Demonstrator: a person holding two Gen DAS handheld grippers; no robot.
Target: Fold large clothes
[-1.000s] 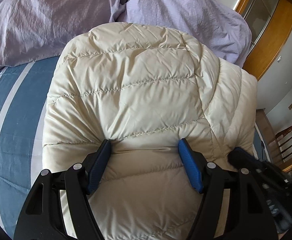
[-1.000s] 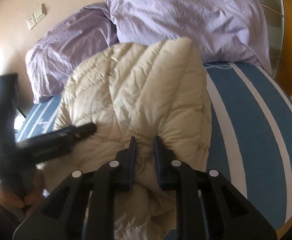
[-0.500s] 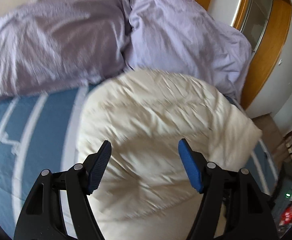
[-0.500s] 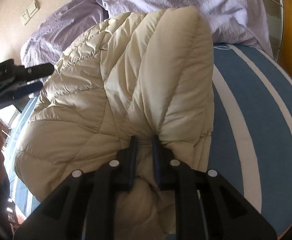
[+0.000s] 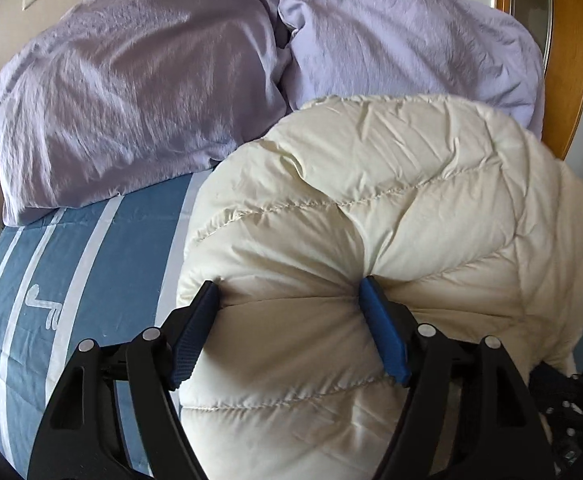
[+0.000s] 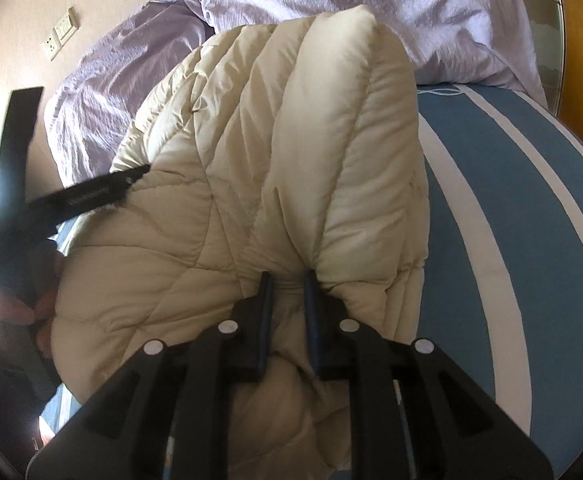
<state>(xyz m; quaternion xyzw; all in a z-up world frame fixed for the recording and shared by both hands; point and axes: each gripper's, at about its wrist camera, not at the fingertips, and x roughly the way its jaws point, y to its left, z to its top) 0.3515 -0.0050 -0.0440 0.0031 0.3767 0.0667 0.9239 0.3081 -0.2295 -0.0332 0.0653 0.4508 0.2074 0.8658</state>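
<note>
The left gripper angled down, jaws wide and just widening, pads pressing a puffy fold of the cream down jacket. The right gripper pinched it narrowly. Jacket lay on the striped bed; lilac pillows at twelve o'clock.
</note>
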